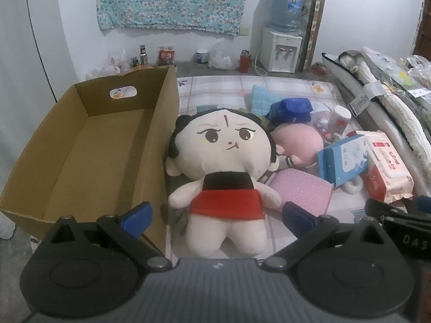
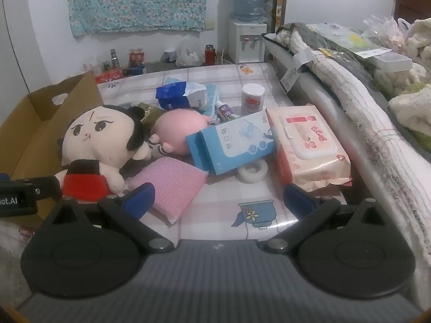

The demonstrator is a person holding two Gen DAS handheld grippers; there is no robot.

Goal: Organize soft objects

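Cardboard box [image 1: 89,145] empty at left; beside it on checked sheet [image 2: 215,215], plush doll [image 1: 221,161], pink plush [image 1: 296,142], pink sponge [image 2: 172,185]. Left gripper [image 1: 216,216] and right gripper [image 2: 218,200] jaws spread wide, holding nothing

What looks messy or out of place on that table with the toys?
The blue carton is tipped askew, leaning on the pink plush with a tape roll under one edge. Behind it, a blue packet looks torn open. The cardboard box is empty.
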